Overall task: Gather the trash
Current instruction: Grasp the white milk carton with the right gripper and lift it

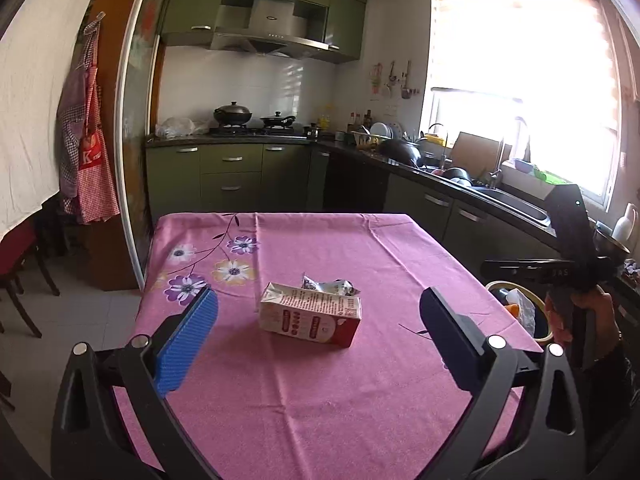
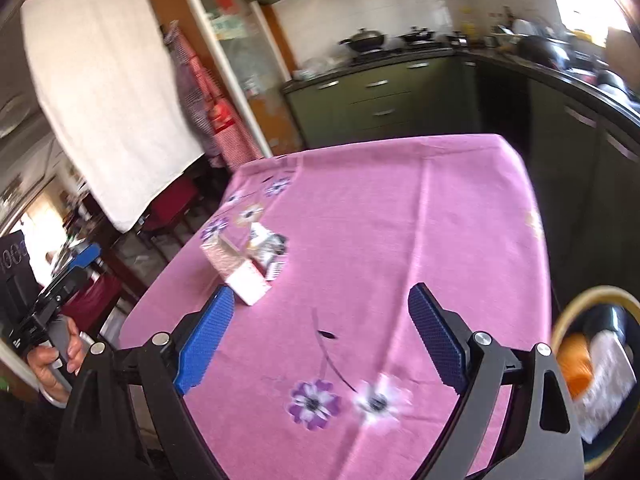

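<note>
A red and white drink carton [image 1: 310, 316] lies on its side on the pink flowered tablecloth [image 1: 320, 400]. A crumpled silver wrapper [image 1: 330, 285] lies just behind it. My left gripper [image 1: 318, 324] is open and empty, its blue pads on either side of the carton and a little short of it. My right gripper [image 2: 320, 332] is open and empty over the cloth. The carton [image 2: 236, 272] and wrapper [image 2: 270, 250] lie ahead and to its left. The trash bin [image 2: 596, 376], with orange and white trash inside, stands below the table's right edge; it also shows in the left wrist view [image 1: 516, 308].
Green kitchen cabinets [image 1: 232, 176] with a stove and pots stand beyond the table. A counter with a sink [image 1: 500, 196] and dishes runs along the right under a bright window. Aprons [image 1: 86, 160] hang at the left, with red chairs [image 1: 16, 256] below.
</note>
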